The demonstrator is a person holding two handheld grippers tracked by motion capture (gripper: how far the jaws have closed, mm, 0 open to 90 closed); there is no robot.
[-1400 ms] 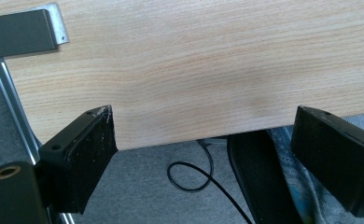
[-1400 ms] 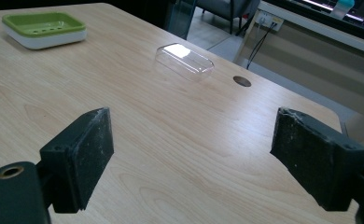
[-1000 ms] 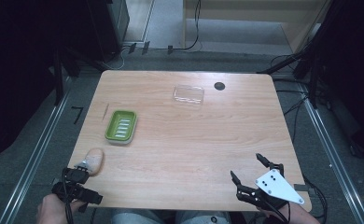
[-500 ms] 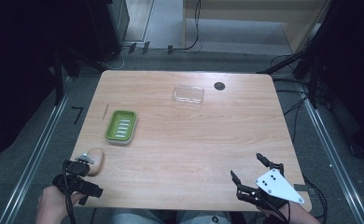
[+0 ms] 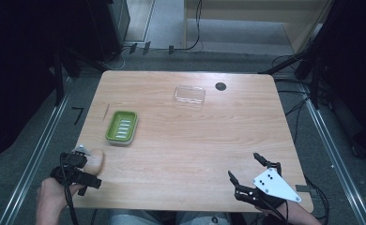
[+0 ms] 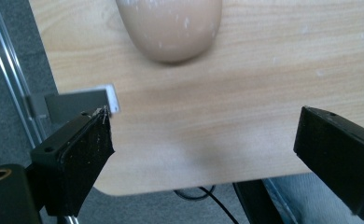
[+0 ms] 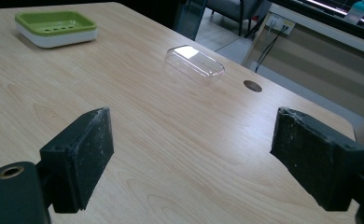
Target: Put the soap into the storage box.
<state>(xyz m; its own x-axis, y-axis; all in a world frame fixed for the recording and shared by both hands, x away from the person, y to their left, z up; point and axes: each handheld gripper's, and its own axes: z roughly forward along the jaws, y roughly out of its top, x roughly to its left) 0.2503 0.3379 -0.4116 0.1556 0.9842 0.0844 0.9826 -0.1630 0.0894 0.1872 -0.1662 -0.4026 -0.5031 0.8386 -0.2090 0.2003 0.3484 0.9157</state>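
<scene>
Grippers at the near edge of a wooden table [image 5: 190, 140]. Left gripper [image 5: 76, 169], held in the person's left hand [image 5: 52, 199] at the near left corner, has its jaws spread wide with nothing between them; in the left gripper view the two black jaws frame bare wood at the table's rounded corner. A beige, rounded soap bar [image 5: 93, 161] lies on the table just beyond this gripper, apart from both jaws, and appears at the top of the left gripper view [image 6: 171, 28]. Right gripper [image 5: 249, 180], bearing a grey three-cornered plate, sits at the near right edge, its jaws likewise parted and empty. Farther out, a green soap dish [image 5: 121, 127] with a white base rests on the left half of the table, beyond the soap bar and well apart from it. A clear plastic lid [image 5: 189, 95] lies near the far edge, with a dark round hole [image 5: 220, 86] in the tabletop just beside it.
</scene>
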